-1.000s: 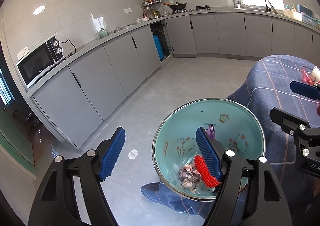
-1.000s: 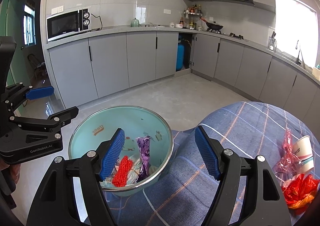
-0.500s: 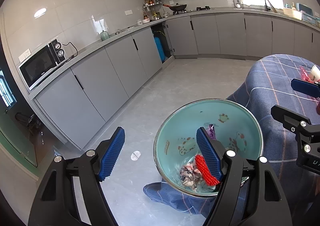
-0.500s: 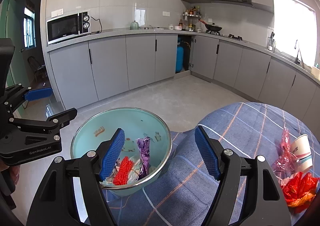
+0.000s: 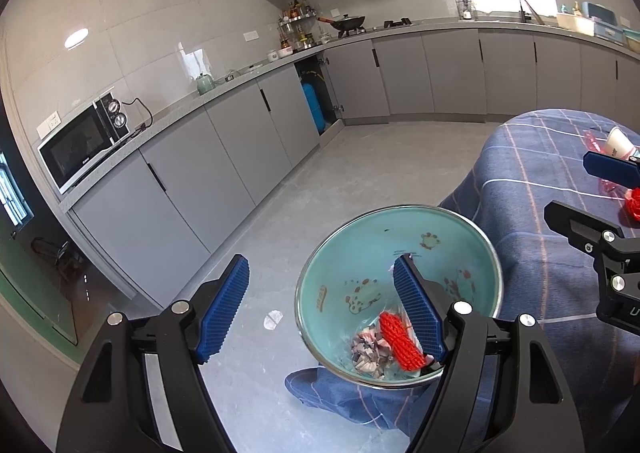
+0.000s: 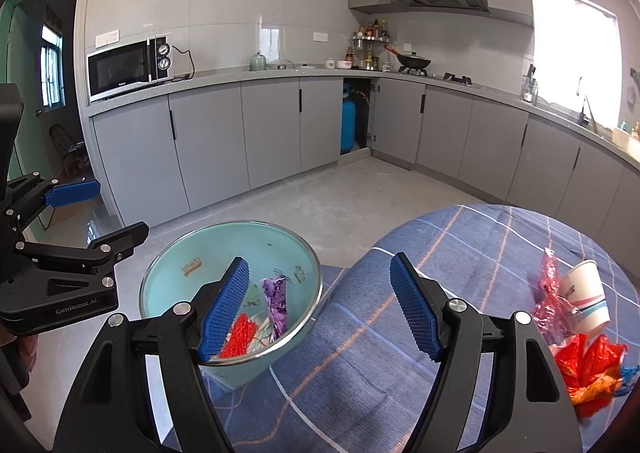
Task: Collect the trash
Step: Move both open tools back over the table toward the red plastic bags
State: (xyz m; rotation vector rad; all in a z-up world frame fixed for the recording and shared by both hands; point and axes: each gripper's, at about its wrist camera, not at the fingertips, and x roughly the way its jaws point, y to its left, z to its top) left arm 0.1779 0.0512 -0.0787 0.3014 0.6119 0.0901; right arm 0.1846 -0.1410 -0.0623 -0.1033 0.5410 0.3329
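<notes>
A teal bowl (image 5: 436,241) (image 6: 224,249) stands at the edge of a table with a blue plaid cloth (image 6: 460,253). In it lie a red mesh piece (image 5: 400,341) (image 6: 240,337), a purple wrapper (image 6: 276,303) and crumpled scraps (image 5: 370,349). My left gripper (image 5: 326,313) is open and empty, above the bowl's left side. My right gripper (image 6: 324,305) is open and empty, over the bowl's right rim and the cloth. On the cloth to the right lie a paper cup (image 6: 586,295), a pink wrapper (image 6: 552,297) and a red-orange wrapper (image 6: 590,367).
Grey kitchen cabinets (image 6: 272,133) line the far walls, with a microwave (image 6: 128,67) on the counter and a blue gas cylinder (image 6: 349,125) in an open cupboard. Grey floor (image 5: 340,173) lies beyond the table edge.
Both grippers have drifted slightly back and up from the bowl. Both stay open and empty. The trash in the bowl has not moved.
</notes>
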